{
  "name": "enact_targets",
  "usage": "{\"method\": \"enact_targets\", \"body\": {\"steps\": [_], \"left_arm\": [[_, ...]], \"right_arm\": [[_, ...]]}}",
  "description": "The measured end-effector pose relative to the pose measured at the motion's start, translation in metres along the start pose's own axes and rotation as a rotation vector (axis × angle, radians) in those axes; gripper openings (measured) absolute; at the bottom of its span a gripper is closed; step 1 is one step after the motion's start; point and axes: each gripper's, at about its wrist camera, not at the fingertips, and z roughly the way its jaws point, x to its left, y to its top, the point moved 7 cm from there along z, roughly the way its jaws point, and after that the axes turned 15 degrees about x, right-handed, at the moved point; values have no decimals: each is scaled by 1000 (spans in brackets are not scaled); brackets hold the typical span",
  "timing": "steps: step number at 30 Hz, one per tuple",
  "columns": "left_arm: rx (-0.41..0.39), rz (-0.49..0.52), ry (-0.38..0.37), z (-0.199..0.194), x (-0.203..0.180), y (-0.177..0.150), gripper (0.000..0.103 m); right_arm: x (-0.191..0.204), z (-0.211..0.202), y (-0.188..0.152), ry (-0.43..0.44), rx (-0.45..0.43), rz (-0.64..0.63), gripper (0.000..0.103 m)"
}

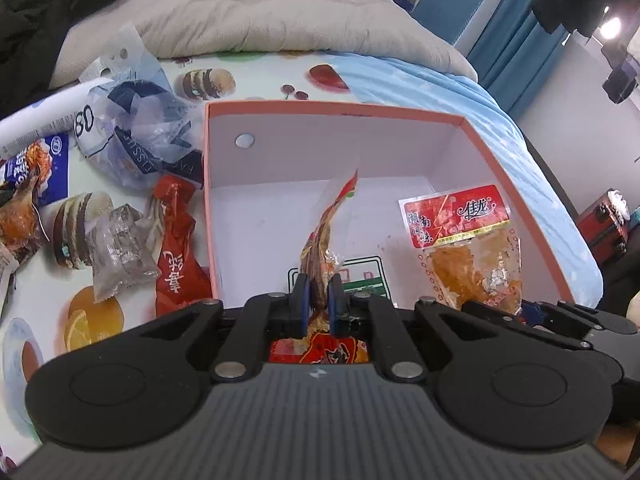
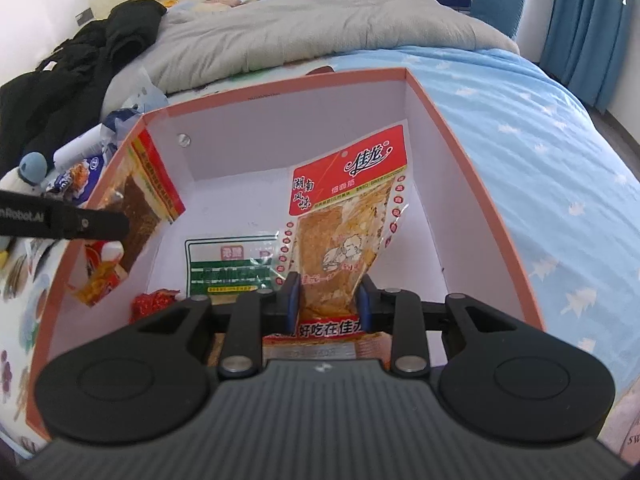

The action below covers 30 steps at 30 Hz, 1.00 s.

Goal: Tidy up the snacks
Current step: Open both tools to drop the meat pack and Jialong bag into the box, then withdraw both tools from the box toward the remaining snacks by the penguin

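Note:
An open box with orange rim and white inside sits on the bed; it also shows in the right wrist view. My left gripper is shut on a yellow-red snack packet, held edge-on over the box's near side. My right gripper is shut on a red-topped clear snack packet, held inside the box near its right wall. That packet shows in the left wrist view, and the left packet shows in the right wrist view. A small red packet lies on the box floor.
Several loose snacks lie on the printed cloth left of the box: a red wrapper, a clear wrapper, a crumpled tissue bag, a blue packet. A grey duvet and black clothes lie behind. Blue sheet lies right.

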Motion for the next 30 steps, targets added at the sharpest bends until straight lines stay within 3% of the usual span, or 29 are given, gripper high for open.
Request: {"method": "enact_targets", "body": {"steps": [1, 3, 6, 14, 30], "left_arm": [[0, -8, 0, 0, 1, 0, 20], [-6, -1, -1, -3, 1, 0, 39], [-33, 16, -6, -12, -2, -1, 45], [-122, 71, 0, -46, -8, -15, 46], [-280, 72, -25, -113, -3, -62, 46]], "right_arm": [[0, 0, -1, -1, 0, 1, 37], [-1, -2, 0, -15, -4, 8, 53], [0, -8, 3, -2, -21, 11, 60], [7, -25, -2, 6, -75, 9, 60], [37, -82, -33, 60, -230, -18, 60]]}}
